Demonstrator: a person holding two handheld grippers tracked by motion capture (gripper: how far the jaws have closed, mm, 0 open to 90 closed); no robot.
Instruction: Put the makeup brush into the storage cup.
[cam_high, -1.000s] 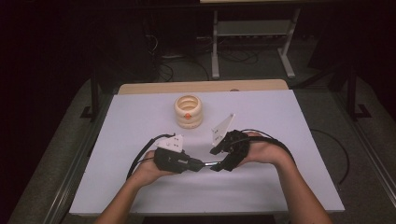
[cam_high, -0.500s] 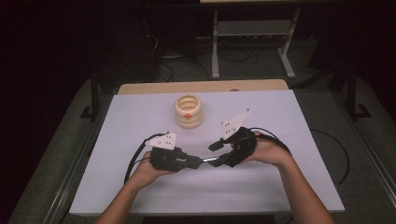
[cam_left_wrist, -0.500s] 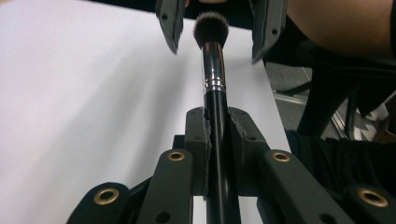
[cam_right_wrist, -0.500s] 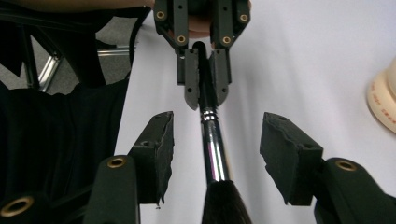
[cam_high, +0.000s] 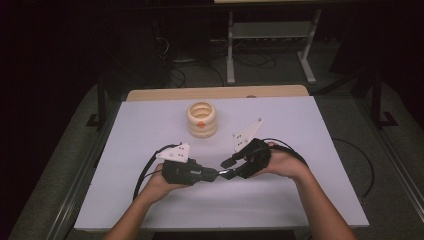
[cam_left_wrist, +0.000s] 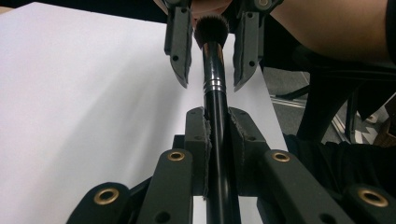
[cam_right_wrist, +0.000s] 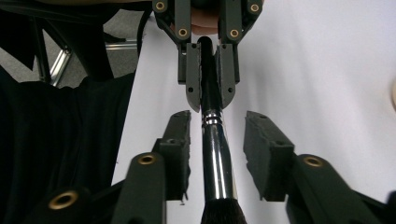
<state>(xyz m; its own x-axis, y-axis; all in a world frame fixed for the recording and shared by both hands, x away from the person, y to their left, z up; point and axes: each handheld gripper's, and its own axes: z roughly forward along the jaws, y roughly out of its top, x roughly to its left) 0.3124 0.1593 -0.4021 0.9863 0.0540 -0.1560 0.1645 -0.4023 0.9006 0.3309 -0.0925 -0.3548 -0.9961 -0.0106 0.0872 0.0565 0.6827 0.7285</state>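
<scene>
High view looks down on a desk (cam_high: 310, 125) covered by a white sheet, with a strip of bare light wood along its far edge. Around it the room is dark: grey floor, black cables trailing behind the desk, and a pale metal stand (cam_high: 270, 45) well beyond the far edge.

Near the front middle of the desk the two claws meet tip to tip. The left claw (cam_high: 212, 175) is clamped on the black handle of a makeup brush (cam_left_wrist: 214, 84); the left gripper view shows its padded jaws pressed tight against the handle on both sides. The brush runs straight out from the left claw toward the right claw (cam_high: 227, 167), so its silver band and dark bristles lie between the right claw's jaws. In the right gripper view those jaws stand apart on either side of the shaft with white sheet showing in the gaps, not touching it; they have just been closing in around the brush.

Beyond both claws, toward the far side of the desk and well apart from them, stands a cream stack of rings (cam_high: 202, 119) with a small orange mark on its front. The sheet beside and beneath the claws is bare and smooth. To the side of the right claw, in the right gripper view, dark clothing and the desk's front edge show.
</scene>
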